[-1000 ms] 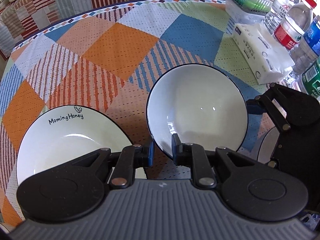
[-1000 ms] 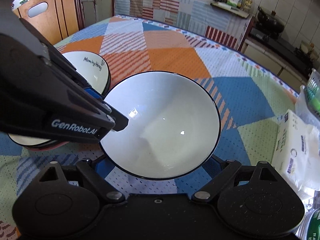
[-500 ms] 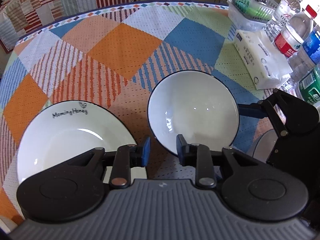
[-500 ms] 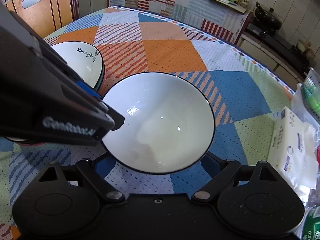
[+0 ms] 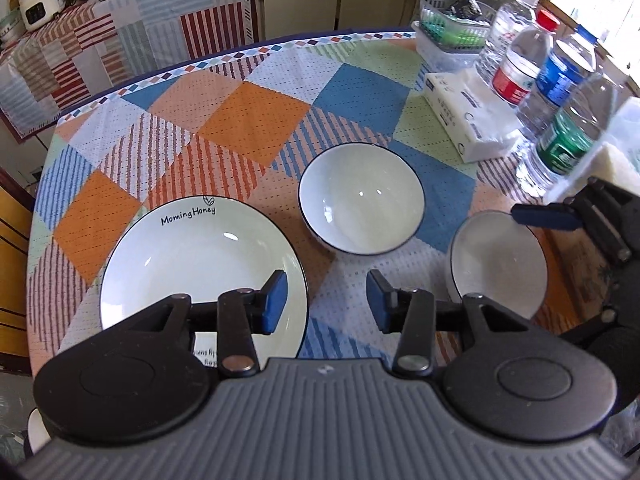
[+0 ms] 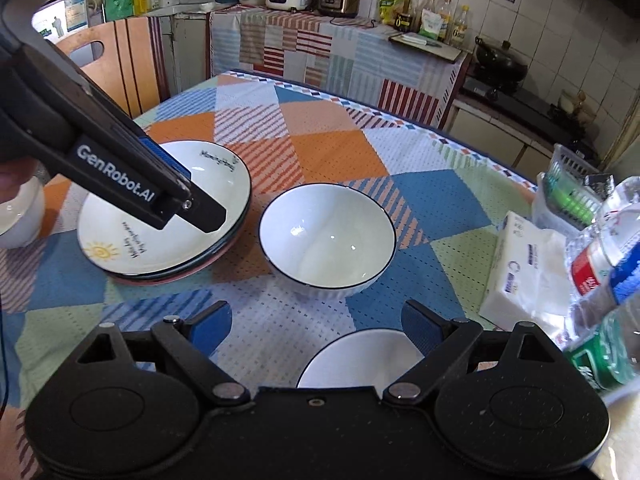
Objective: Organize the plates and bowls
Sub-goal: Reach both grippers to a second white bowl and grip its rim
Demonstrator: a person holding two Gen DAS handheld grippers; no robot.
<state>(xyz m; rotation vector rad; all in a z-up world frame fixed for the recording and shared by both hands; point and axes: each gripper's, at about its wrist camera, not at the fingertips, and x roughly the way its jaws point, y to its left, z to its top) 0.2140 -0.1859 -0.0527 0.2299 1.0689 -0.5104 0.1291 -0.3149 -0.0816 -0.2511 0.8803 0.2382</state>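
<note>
Near the desk's middle, the bowl is sitting free while the left gripper is opening, empty. Right gripper is standing apart over a second bowl; careless closing could clip its rim.

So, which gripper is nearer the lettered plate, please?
Left. The left gripper, jaws opening and empty, overhangs the lettered plate; the right gripper hovers above a bowl, farther off.
</note>
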